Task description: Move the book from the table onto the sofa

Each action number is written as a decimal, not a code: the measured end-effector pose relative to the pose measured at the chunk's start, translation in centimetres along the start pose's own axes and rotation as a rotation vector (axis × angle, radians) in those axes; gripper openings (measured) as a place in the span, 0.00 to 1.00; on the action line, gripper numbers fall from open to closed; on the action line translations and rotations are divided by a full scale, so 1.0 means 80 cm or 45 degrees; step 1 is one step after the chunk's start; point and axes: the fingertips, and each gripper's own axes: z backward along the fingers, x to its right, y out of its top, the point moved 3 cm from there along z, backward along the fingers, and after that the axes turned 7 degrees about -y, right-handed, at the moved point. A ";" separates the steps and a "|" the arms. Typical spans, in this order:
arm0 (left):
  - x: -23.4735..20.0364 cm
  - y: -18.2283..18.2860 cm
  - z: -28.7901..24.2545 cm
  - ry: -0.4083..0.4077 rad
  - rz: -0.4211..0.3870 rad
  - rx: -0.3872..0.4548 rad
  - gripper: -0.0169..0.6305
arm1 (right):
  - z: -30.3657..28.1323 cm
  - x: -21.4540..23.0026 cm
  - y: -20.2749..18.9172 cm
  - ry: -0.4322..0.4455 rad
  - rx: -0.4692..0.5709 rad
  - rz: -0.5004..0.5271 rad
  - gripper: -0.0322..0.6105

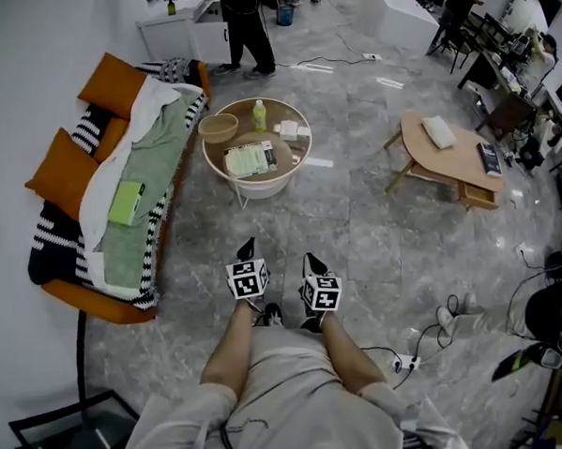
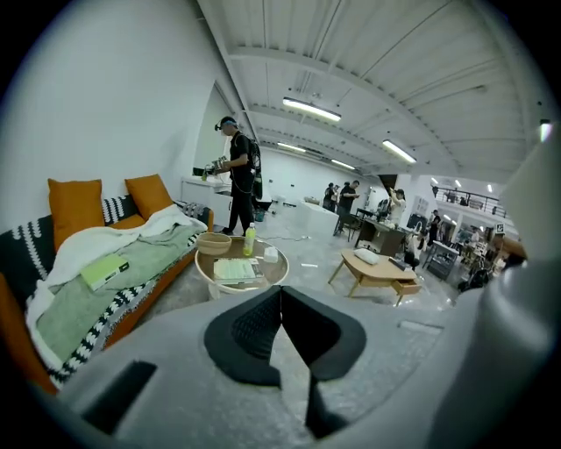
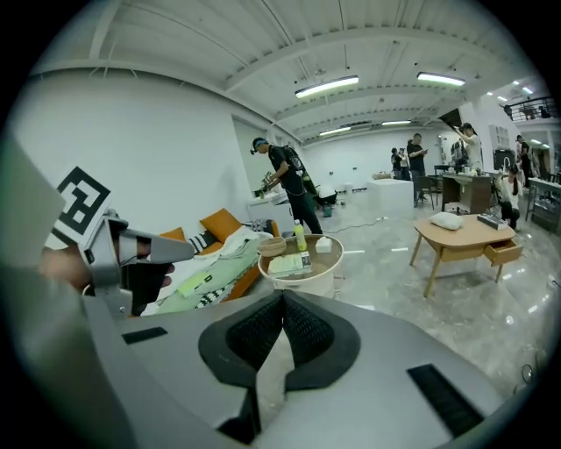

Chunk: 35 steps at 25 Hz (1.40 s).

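Currently the book [image 1: 250, 159] is seen lying on the table [image 1: 277, 184], the sofa [image 1: 97, 304] beside it; the left gripper [image 1: 247, 245] and right gripper [image 1: 311, 261] are held closed and empty, well short of the table

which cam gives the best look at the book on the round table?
Head view: it looks down on the book, whole cover visible. Left gripper view shows the book small and foreshortened; right gripper view likewise.
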 end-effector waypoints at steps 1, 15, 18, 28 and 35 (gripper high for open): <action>-0.005 0.007 -0.003 0.005 0.021 0.021 0.04 | -0.003 -0.007 0.004 0.029 0.005 0.029 0.06; -0.070 0.064 0.006 -0.008 0.020 0.156 0.04 | -0.065 -0.067 0.058 0.083 0.059 0.004 0.06; -0.071 0.064 -0.003 0.010 0.025 0.154 0.04 | -0.077 -0.063 0.056 0.102 0.046 0.010 0.06; -0.054 0.067 -0.078 -0.005 -0.012 0.072 0.04 | -0.137 -0.025 0.075 0.094 0.044 -0.049 0.06; -0.069 0.109 -0.163 -0.020 0.004 0.005 0.04 | -0.213 -0.009 0.117 0.081 -0.014 -0.156 0.06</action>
